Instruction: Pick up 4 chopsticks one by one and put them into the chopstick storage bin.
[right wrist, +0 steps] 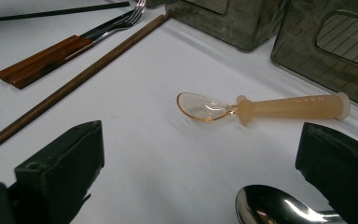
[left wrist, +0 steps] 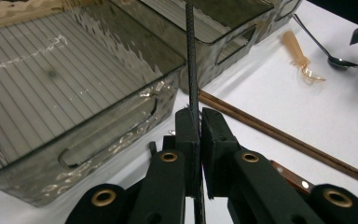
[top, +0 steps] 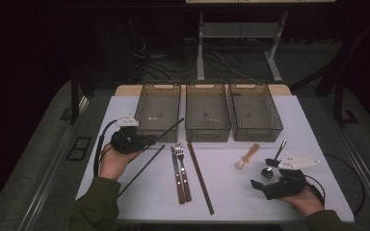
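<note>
Chopstick (top: 167, 130) slants up-right — toward left bin (top: 158, 111).

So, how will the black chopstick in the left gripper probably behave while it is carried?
The black chopstick is long, thin and straight, so it is probably stiff and light. The left gripper pinches it away from its middle, so it may pivot or tilt. Its surface looks textured, which may limit slipping.

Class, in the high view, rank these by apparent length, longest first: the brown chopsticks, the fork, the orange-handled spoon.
1. Brown chopsticks, clearly longest.
2. Fork, noticeably shorter.
3. Orange-handled spoon, shortest.
All lie on the table at similar depth, so nearness to the camera hardly skews this order.
</note>
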Motion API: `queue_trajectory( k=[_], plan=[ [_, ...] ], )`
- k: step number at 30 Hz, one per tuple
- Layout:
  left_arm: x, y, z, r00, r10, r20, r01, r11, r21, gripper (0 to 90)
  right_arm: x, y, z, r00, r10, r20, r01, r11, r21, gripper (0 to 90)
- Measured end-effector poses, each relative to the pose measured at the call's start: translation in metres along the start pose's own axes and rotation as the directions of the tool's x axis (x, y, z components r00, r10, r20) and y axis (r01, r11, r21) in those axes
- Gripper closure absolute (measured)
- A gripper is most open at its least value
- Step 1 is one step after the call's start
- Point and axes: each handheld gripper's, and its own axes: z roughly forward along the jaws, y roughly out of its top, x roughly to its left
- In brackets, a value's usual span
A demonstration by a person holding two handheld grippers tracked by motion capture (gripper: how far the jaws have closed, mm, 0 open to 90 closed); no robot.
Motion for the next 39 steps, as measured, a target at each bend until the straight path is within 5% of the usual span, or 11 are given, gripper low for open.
queue_trajectory(
  k=[39],
  plan=[
    [0.045, 0.068, 0.026, 0.9943, -0.055, -0.091, 0.055, 0.9985, -0.001, 85.1, 0.001, 0.0, -0.001, 1.0, 0.004, 0.001, -0.004, 1.0, -0.005, 1.3]
  ],
)
